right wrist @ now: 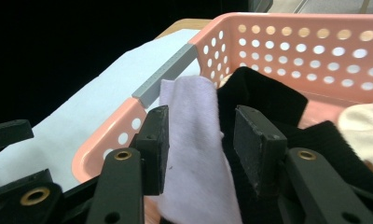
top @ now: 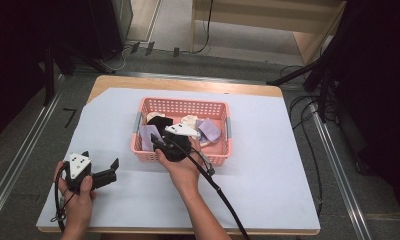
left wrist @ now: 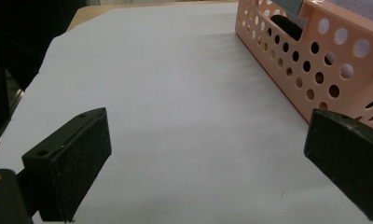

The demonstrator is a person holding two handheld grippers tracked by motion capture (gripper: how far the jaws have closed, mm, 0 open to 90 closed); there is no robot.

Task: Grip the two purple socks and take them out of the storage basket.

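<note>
One lilac cloth (right wrist: 194,154) sits between the right gripper (right wrist: 201,149) jaws.

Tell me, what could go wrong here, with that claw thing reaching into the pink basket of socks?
1. The right gripper has its fingers on either side of the lilac sock, but the black sock lies right against it, so both might come up together.
2. The pink basket looks light, and a pull could drag or tip it on the white sheet.
3. The left gripper is open, away from the basket, so it is not steadying it.
</note>
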